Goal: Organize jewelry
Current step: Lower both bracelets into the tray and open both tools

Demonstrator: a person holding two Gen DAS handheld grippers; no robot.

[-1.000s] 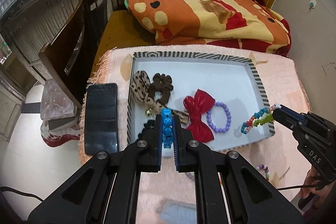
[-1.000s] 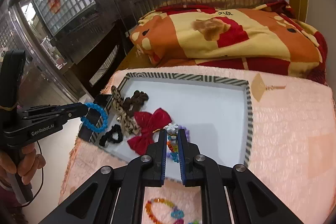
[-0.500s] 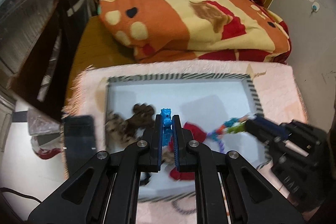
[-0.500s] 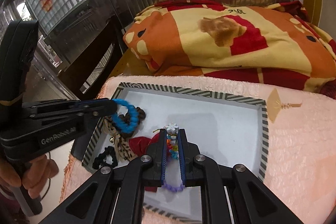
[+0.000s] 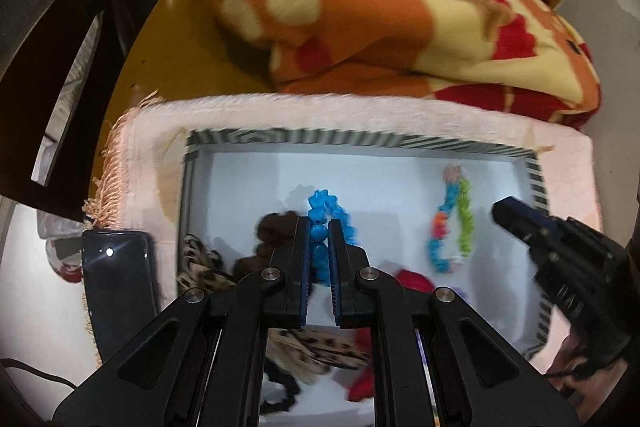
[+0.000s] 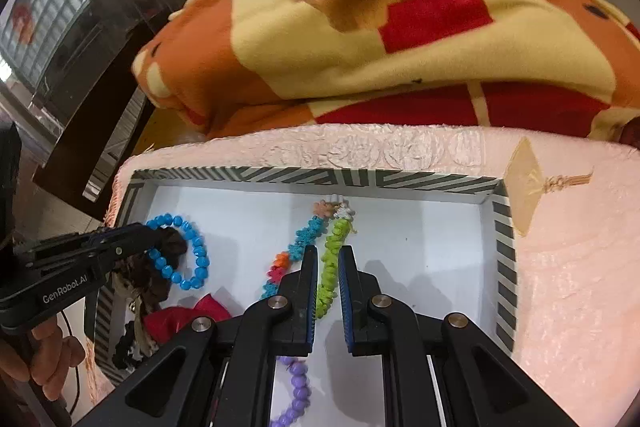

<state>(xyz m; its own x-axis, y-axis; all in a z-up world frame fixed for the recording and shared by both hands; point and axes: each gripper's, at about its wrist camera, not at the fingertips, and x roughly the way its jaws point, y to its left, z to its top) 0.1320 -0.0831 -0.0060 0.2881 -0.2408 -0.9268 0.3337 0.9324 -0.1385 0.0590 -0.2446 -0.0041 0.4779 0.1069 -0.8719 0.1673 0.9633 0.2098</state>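
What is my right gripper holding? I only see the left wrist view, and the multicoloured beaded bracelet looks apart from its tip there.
Observer: In the right wrist view, the right gripper is shut on the green strand of the multicoloured beaded bracelet.
Operator: Is the blue one a full loop?
Observer: Yes, the blue beaded bracelet hangs as an open ring from the left gripper, over the brown fabric scrunchie.
Operator: And the purple one?
Observer: The purple bead bracelet lies in the white striped-rim tray, under the right gripper's fingers.
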